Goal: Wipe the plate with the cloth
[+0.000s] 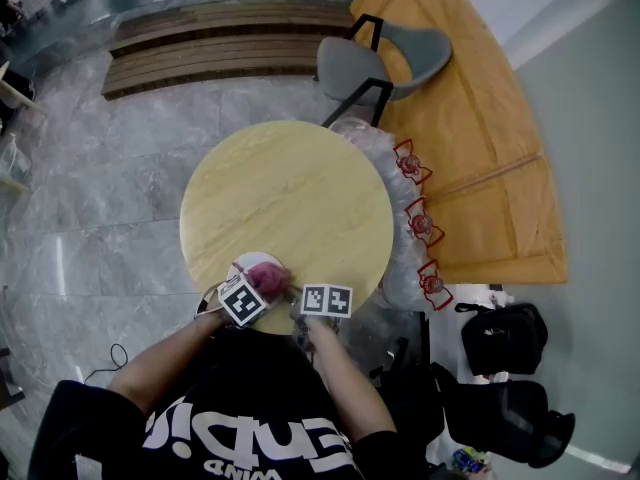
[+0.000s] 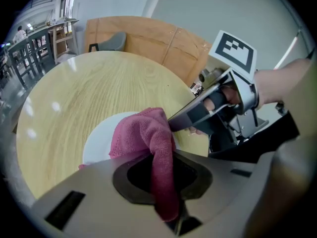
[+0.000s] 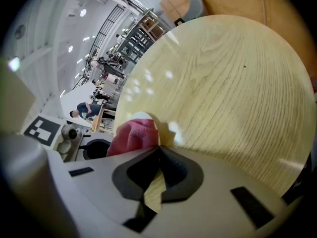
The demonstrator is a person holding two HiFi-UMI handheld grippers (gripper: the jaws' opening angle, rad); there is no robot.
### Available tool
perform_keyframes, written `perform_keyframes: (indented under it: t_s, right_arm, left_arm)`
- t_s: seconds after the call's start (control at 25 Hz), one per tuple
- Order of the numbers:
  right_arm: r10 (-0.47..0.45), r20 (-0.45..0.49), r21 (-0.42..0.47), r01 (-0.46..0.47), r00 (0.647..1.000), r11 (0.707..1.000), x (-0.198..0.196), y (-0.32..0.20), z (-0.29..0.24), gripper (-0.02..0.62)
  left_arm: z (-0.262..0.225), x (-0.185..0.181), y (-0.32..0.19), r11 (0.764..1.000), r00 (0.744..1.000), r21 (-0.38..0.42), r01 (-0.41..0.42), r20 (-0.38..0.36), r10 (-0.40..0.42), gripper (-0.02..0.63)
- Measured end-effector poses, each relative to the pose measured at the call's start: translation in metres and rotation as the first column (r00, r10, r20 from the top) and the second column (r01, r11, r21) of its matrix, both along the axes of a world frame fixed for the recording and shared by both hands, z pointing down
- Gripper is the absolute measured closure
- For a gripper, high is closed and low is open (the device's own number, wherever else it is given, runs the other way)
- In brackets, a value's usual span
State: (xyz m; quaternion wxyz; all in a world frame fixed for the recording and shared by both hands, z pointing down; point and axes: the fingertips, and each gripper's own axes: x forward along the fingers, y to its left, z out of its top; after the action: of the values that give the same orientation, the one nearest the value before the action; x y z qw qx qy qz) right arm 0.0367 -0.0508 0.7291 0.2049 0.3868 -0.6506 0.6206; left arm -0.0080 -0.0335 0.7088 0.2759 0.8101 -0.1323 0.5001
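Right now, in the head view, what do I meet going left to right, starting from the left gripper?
Left gripper → right gripper → plastic bags → black bag. The cloth and plate overlap the left gripper, so they are left out.

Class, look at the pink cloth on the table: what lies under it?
A white plate; part of it shows beside the cloth. The rest of the plate is covered, so its surface there cannot be seen.
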Motion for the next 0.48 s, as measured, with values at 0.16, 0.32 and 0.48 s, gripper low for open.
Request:
perform_keyframes:
  t_s: [0.16, 0.32, 0.48]
  right_arm:
    - [0.008, -0.007, 0.004, -0.008, 1.000, 1.000, 0.000, -0.001, -0.001, 0.571]
    - [0.003, -0.012, 0.008, -0.003, 1.000, 1.000, 0.000, -0.003, -0.002, 0.571]
    - [-0.012, -0.015, 0.012, 0.012, 1.000, 1.000, -0.001, -0.002, -0.003, 0.571]
  left_arm:
    - [-0.002, -0.006, 0.011, 1.000, 1.000, -0.014, -0.002, 0.000, 0.002, 0.539]
    - [-0.001, -0.018, 0.016, 1.000, 1.000, -0.023, 0.014, 0.006, -0.014, 0.540]
    - [0.001, -0.032, 0.008, 0.999, 0.999, 0.014, 0.048, -0.002, -0.048, 0.540]
